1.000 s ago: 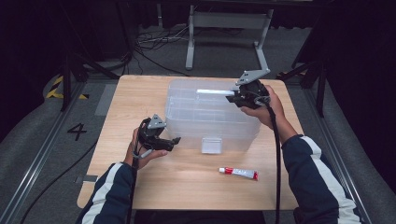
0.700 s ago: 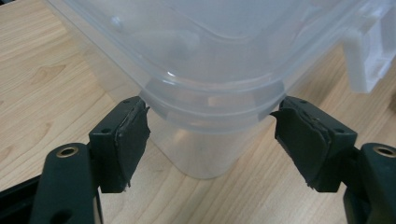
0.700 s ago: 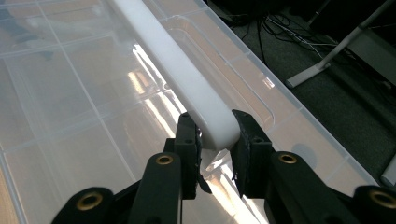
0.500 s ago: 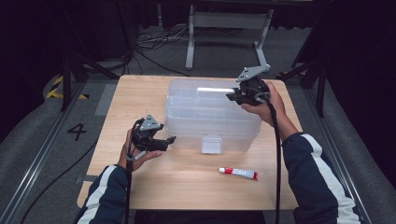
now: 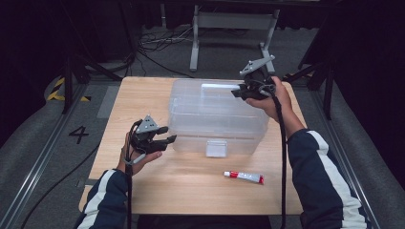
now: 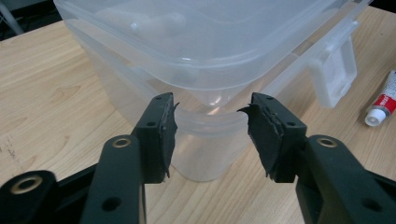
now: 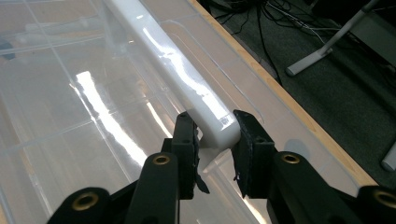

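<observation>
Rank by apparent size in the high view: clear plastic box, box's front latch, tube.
1. clear plastic box, largest by far
2. and 3. tube and front latch: look alike, so no ranking.

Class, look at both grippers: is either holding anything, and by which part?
The right gripper clamps the end of the white handle on the clear box's lid. The left gripper holds nothing; its jaws have just been closing.

A clear plastic storage box (image 5: 217, 119) stands upright on the wooden table, toward its far middle, lid on. A white handle bar (image 7: 180, 77) lies along the lid's top (its end sits between two black pads). The front latch (image 5: 216, 148) hangs down, flat against the wall.
</observation>
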Available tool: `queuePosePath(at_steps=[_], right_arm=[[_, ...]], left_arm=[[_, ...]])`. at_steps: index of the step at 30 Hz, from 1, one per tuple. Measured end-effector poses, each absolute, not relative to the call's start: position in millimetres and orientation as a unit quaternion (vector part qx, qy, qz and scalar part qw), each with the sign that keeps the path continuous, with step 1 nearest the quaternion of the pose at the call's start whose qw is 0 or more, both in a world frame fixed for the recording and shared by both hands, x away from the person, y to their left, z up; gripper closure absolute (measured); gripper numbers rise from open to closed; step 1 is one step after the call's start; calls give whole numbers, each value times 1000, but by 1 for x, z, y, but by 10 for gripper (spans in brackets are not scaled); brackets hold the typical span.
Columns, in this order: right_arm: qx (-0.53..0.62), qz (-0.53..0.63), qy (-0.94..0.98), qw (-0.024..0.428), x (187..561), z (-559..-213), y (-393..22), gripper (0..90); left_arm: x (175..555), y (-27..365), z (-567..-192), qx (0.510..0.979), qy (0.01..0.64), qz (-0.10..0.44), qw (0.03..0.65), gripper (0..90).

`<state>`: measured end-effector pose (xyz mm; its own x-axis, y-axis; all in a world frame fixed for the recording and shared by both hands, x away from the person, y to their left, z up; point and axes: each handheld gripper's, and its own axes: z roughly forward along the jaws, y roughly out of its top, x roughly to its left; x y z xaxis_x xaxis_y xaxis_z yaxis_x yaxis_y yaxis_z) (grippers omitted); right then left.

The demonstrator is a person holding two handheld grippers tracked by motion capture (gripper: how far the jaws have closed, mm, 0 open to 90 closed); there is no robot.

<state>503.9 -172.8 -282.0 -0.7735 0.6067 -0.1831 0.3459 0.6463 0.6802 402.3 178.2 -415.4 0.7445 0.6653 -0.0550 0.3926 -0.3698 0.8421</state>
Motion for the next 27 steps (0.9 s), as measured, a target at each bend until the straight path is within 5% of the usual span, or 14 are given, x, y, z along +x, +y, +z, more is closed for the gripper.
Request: queuePosePath(at_steps=[19, 27], right_arm=[[268, 324, 879, 227, 500, -279, -172, 704], [266, 340, 869, 243, 487, -271, -187, 655]], left_arm=[[404, 183, -413, 803, 314, 157, 481, 882], [404, 182, -413, 806, 310, 163, 477, 898]])
